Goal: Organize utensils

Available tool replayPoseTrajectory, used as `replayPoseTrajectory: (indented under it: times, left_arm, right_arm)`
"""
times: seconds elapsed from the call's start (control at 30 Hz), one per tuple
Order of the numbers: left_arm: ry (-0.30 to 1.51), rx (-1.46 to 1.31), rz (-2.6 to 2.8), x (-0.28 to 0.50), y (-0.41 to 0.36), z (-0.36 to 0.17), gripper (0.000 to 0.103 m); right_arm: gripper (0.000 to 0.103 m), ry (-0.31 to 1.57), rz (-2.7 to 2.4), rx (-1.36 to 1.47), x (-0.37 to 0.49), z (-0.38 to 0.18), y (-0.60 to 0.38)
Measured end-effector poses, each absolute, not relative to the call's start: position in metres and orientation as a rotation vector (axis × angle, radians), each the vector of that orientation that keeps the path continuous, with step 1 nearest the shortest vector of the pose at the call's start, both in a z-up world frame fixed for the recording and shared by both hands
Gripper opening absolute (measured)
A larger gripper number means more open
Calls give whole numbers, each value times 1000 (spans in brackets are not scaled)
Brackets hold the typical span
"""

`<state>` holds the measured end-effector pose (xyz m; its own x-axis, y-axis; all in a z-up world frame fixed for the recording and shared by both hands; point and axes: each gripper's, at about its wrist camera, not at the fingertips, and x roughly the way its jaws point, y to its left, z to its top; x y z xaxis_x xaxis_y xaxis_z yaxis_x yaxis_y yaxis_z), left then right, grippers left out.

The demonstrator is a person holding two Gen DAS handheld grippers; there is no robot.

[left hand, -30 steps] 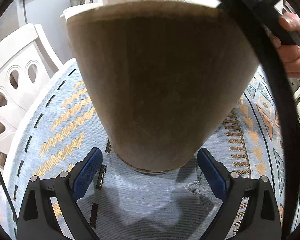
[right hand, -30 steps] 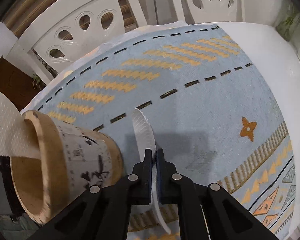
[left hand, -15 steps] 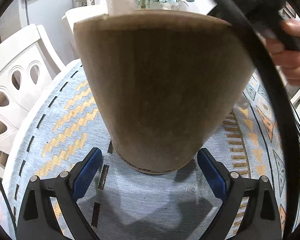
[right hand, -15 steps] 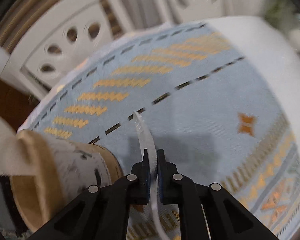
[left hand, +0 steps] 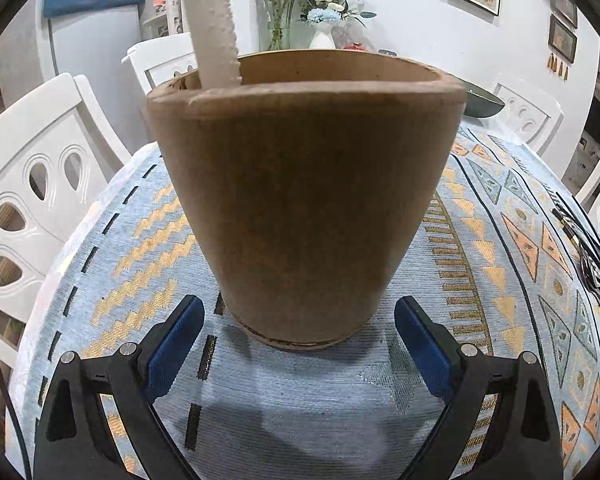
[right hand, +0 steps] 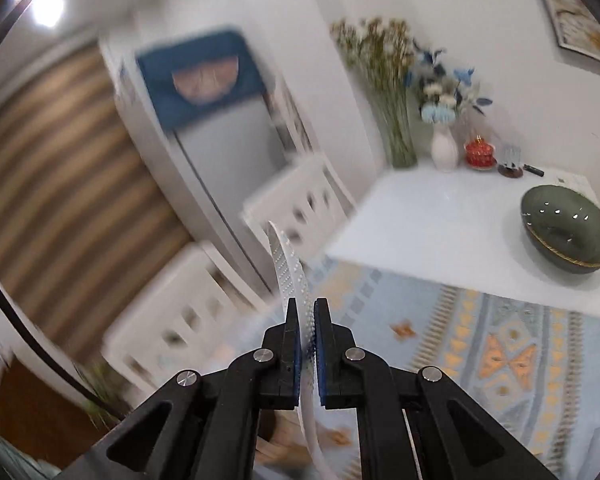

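Note:
A tan wooden utensil holder (left hand: pixel 304 200) stands upright on the patterned tablecloth, right in front of my left gripper (left hand: pixel 296 344). The left gripper is open, its blue pads either side of the holder's base and apart from it. A white dotted utensil (left hand: pixel 214 20) sticks up out of the holder at its left rim. My right gripper (right hand: pixel 307 320) is shut on a white flat dotted utensil (right hand: pixel 288 268), which points up and away; that view is blurred by motion.
White chairs (left hand: pixel 32 200) stand at the table's left and far sides. A dark green bowl (right hand: pixel 566 232) sits on the bare white tabletop. Flower vases (right hand: pixel 444 148) and a red jar stand at the far edge. Black cables (left hand: pixel 592 264) lie at the right.
The right gripper has swung up and away from the holder with the white utensil, now facing the room. The right hand and cable have left the left wrist view, and the holder's rim shows.

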<state>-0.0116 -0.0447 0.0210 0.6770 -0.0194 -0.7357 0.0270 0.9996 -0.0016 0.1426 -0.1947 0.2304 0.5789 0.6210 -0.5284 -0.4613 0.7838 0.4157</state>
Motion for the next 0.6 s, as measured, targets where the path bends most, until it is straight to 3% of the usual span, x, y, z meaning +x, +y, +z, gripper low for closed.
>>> replayPoseTrajectory:
  times: [0.13, 0.33, 0.6]
  left_arm:
    - [823, 20, -28, -11, -46, 20, 96]
    - [832, 4, -25, -9, -37, 18, 96]
    - [841, 14, -35, -4, -35, 17, 96]
  right_arm:
    - [6, 714, 690, 360, 142, 230, -160]
    - [6, 762, 661, 298, 153, 203, -111]
    - [6, 793, 628, 303, 156, 174, -116]
